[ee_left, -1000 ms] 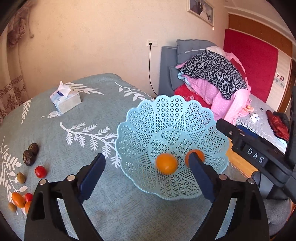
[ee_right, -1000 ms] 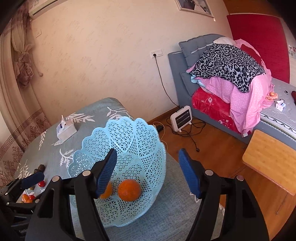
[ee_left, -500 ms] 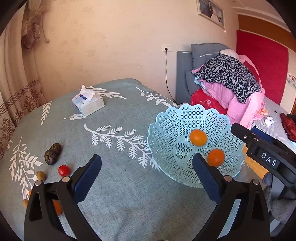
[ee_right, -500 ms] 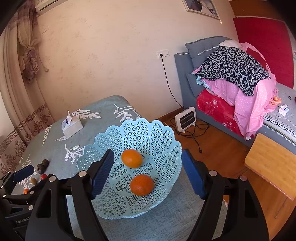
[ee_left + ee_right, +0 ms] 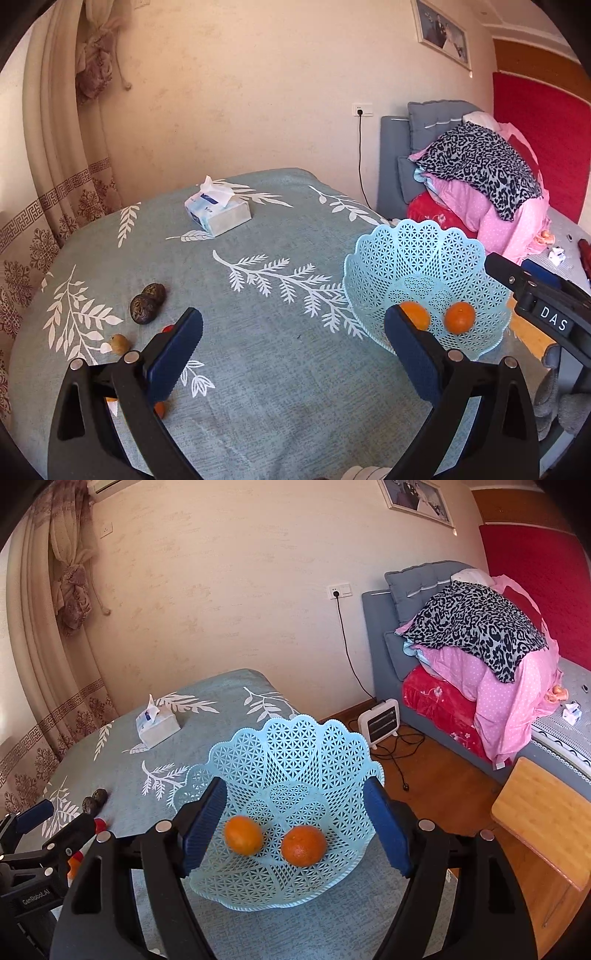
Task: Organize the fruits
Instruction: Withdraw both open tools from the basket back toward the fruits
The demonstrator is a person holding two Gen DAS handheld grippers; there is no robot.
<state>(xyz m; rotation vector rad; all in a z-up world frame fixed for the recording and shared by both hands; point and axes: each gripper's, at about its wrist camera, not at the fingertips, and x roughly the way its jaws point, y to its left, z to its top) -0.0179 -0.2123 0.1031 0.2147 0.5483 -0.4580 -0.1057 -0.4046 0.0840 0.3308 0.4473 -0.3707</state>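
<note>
While my right gripper [image 5: 295, 827] hangs with its jaws spread wide and nothing between them, the pale blue basket [image 5: 295, 746] fills the centre of the right wrist view, framed by the two blue pads without, as far as I can tell, touching either. Two oranges sit apart on its floor: one orange [image 5: 243, 835] lower centre-left, the other orange [image 5: 303, 845] just right of it.

My left gripper [image 5: 291, 354] is equally wide open and empty, hovering over bare tablecloth [image 5: 258, 369] in the lower middle of the left wrist view. At the lower left of that frame lies the loose fruit: two dark wrinkled fruits [image 5: 147, 303], a small tan fruit [image 5: 120, 344], a red one [image 5: 169, 328] half hidden behind my left pad, and something orange lower still, mostly hidden by the gripper body. A tissue box [image 5: 218, 212] stands towards the upper centre.

I judge the task part done, with the small fruit still to collect. The risks I see: the basket sits near the table's right edge, above the wooden floor, so a nudge could tip it off; the basket wall is high on the far side, and a clipped rim would set the oranges rolling; and the red fruit looks soft enough to burst under a hard squeeze or skid away across the cloth.
</note>
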